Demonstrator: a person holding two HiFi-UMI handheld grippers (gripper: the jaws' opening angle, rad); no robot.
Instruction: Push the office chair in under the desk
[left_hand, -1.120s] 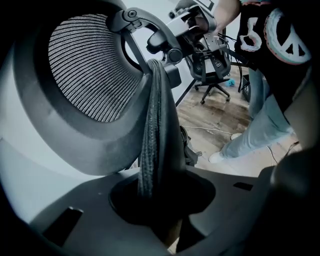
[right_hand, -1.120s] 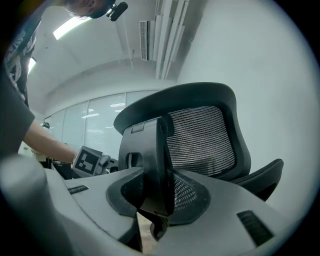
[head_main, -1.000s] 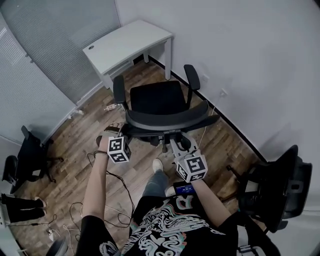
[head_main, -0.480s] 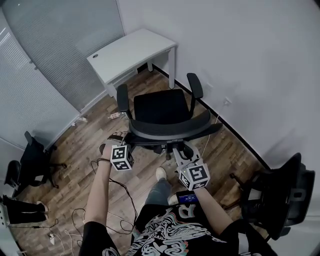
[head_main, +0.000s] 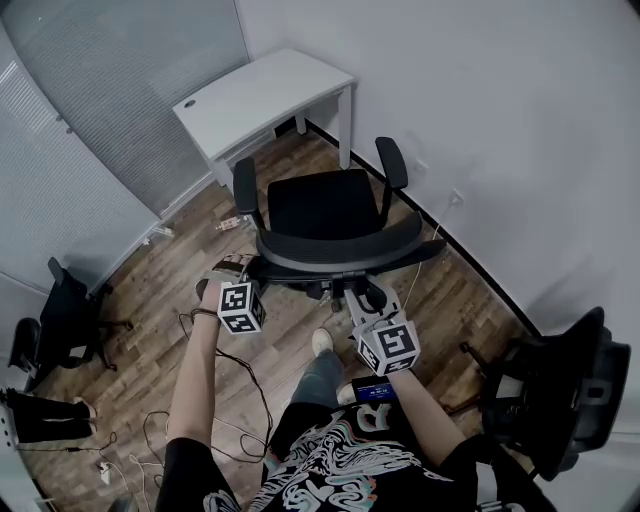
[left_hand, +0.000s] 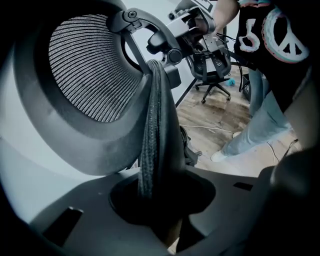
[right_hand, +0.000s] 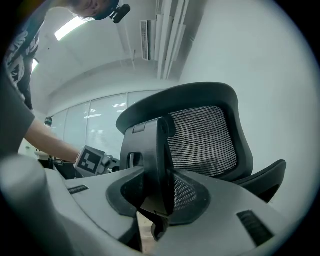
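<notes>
Left claw (left_hand: 156, 199) is clamped on the mesh backrest's (left_hand: 90, 65) edge, right claw (right_hand: 155, 200) on its rear support bracket (right_hand: 150, 145); the office chair (head_main: 322, 210) faces the white counter (head_main: 255, 95), well apart; push evenly through both grips, steering it squarely underneath.

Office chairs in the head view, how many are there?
3: the middle chair facing the desk, one at the right edge, one by the left wall. A dark shape at lower left may be a fourth.
</notes>
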